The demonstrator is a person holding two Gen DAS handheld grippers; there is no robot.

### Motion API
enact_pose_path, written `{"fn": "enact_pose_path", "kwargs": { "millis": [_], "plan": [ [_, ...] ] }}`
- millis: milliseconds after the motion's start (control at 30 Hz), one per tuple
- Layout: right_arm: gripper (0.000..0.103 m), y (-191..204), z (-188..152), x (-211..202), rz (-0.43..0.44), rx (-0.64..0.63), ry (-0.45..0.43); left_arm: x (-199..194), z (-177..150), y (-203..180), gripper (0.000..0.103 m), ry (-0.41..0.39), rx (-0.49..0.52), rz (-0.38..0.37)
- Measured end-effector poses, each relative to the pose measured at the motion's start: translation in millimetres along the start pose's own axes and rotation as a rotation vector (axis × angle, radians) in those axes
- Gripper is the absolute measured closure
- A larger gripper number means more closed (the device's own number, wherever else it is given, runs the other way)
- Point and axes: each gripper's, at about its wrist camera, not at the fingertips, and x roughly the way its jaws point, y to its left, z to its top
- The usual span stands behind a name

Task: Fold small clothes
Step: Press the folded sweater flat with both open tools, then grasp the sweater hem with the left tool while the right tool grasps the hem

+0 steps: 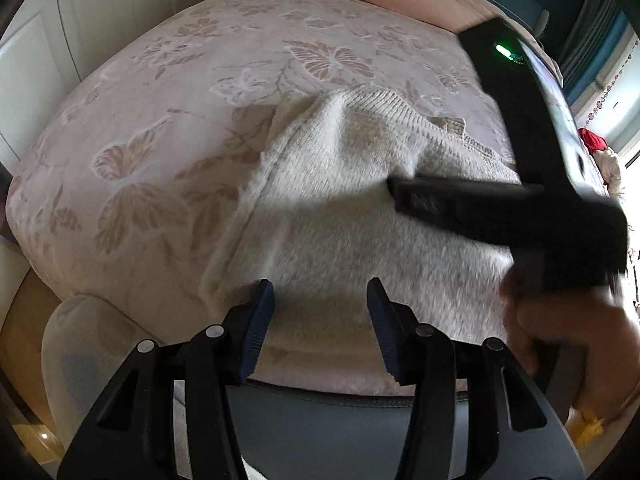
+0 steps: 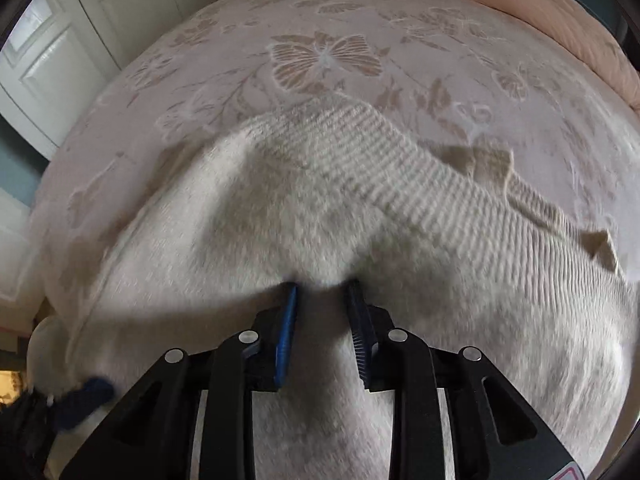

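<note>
A cream knit sweater (image 2: 320,216) lies near the front edge of the bed's butterfly-patterned blanket (image 1: 192,80), one ribbed hem raised into a ridge. The right gripper (image 2: 322,292) pinches a fold of sweater between its narrowed fingers; motion blurs the knit there. The left gripper (image 1: 320,292) hovers with fingers wide apart, holding nothing. From the left wrist view the right gripper's body hides the sweater's right side.

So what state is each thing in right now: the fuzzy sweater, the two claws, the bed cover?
Cream sweater: partly lifted, bunched into a peak, ribbed hem showing.
Right claw: nearly closed, pinching a fold of the sweater.
Left claw: open, holding nothing, above the sweater's near edge.
Butterfly bedspread: spread flat under the sweater.
</note>
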Motion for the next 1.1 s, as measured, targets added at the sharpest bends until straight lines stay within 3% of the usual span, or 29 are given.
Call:
{"fn": "enact_pose_path", "kwargs": {
  "millis": [133,300,567,633,733,800,933,1033,1067,1100],
  "plan": [
    [0.075,0.5,4.4,-10.1,-0.008,0.004,0.002,1.6,-4.1,2.8,0.056,0.008,-0.007,0.002],
    [0.075,-35.1,-22.6,-62.0,0.089,0.144,-0.112,0.0,-6.9,2.2,0.052,0.008,-0.010,-0.003],
    [0.075,-99.3,-87.5,-107.4,0.012,0.257,-0.168,-8.8,-13.6,-4.7,0.051,-0.008,0.000,-0.001],
    [0.075,-112.1,-102.8,-113.8,-0.005,0.282,-0.176,-16.6,-15.4,0.2,0.035,-0.029,-0.040,-0.049],
    [0.075,-131.2,-117.0,-111.4,-0.003,0.325,-0.169,-26.4,-21.2,24.9,0.020,-0.077,-0.230,-0.140],
    [0.075,-136.1,-120.8,-106.2,0.016,0.345,-0.159,-18.5,-24.4,43.5,0.020,-0.050,-0.369,-0.157],
    [0.075,-129.2,-113.2,-86.0,0.038,0.313,-0.130,9.5,-26.3,56.6,0.020,0.027,-0.468,-0.131],
    [0.075,-122.9,-107.2,-57.0,0.014,0.275,-0.072,26.2,-24.9,60.3,0.025,0.047,-0.512,-0.109],
    [0.074,-119.0,-106.0,-52.5,-0.009,0.242,-0.083,23.2,-22.0,56.8,0.033,0.022,-0.501,-0.102],
    [0.074,-115.7,-105.2,-51.5,-0.024,0.221,-0.086,21.1,-19.1,52.3,0.062,0.009,-0.470,-0.129]
  ]
}}
